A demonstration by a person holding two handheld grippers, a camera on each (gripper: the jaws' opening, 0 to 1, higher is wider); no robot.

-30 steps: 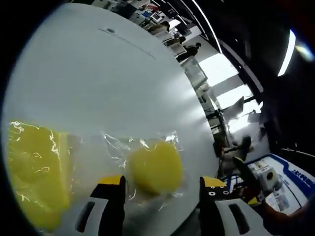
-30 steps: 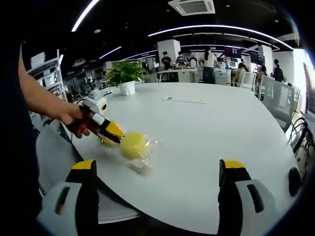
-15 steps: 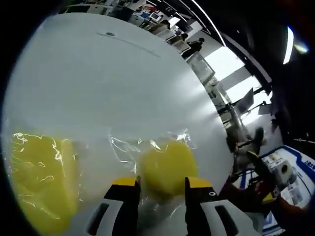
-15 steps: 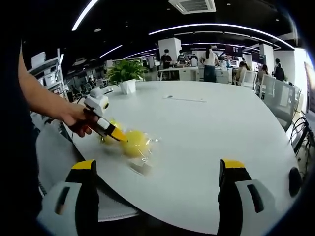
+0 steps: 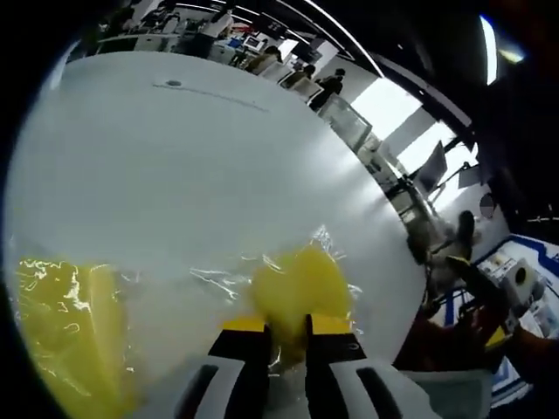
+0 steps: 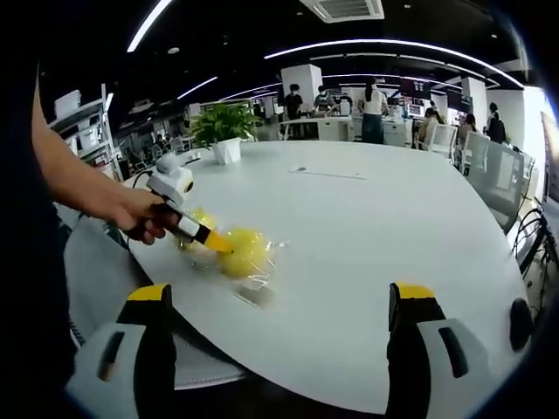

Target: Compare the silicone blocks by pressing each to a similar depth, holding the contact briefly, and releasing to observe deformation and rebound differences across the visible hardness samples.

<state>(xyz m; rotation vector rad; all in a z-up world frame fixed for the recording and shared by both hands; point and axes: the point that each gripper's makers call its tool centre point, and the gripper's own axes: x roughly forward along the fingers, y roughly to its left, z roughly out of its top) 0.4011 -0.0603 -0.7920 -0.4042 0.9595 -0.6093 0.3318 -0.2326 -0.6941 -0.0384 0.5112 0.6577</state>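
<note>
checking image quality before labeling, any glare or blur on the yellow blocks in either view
Left gripper view: the bag over the yellow block glints white, window light washes out the table. Right gripper view: the block is small, soft; ceiling strips bright.

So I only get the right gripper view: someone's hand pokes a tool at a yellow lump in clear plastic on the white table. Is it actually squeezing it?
Observer: Yes. In the left gripper view the left gripper has its jaws nearly shut on the round yellow silicone block in clear wrap, pinching its near edge.
Operator: Is there just one block?
Observer: No. A larger yellow wrapped block lies close by, left of the round one in that view, with no jaw on it.
Operator: And my tool?
Observer: The right gripper is open, well short of both blocks.
</note>
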